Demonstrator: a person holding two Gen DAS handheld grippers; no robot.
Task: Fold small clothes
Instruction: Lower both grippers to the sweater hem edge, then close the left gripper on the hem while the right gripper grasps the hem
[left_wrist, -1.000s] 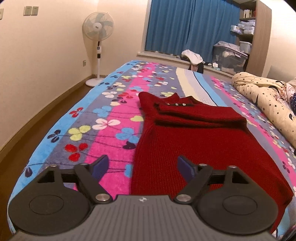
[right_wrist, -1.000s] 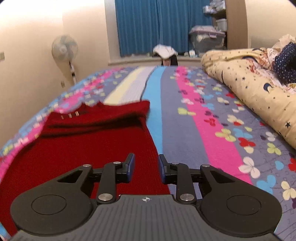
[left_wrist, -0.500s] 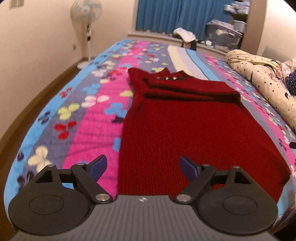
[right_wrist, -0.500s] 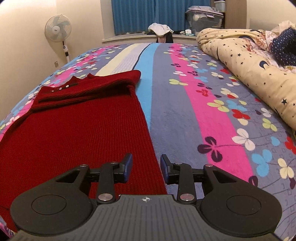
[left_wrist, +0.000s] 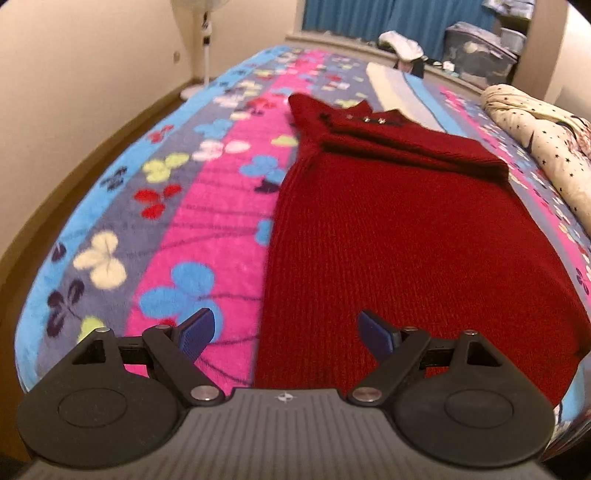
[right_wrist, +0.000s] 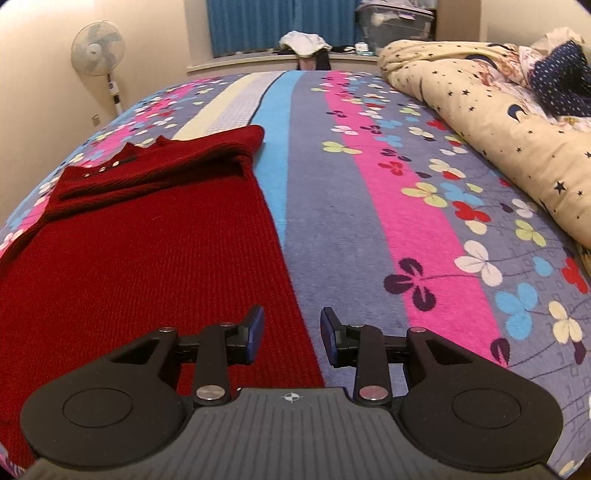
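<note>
A dark red knitted sweater (left_wrist: 399, 240) lies flat on the flowered bedspread (left_wrist: 177, 221), collar and buttons at the far end, a sleeve folded across the chest. My left gripper (left_wrist: 284, 330) hangs wide open just above the sweater's near left edge, one pad over the blanket and one over the knit, nothing gripped. In the right wrist view the sweater (right_wrist: 147, 266) fills the left side. My right gripper (right_wrist: 291, 330) is part open over its near right edge on the bedspread (right_wrist: 369, 221), and its pads hold nothing.
A star-print duvet (right_wrist: 480, 122) is heaped along the bed's right side. A standing fan (right_wrist: 98, 48) is by the left wall, and a storage box (right_wrist: 395, 22) sits near the blue curtain. The bed's near edge lies just under both grippers; floor runs along the left.
Both grippers have tipped down and come lower toward the sweater's near hem, so the knit fills more of each view. The right jaws stand slightly wider than a second ago.
</note>
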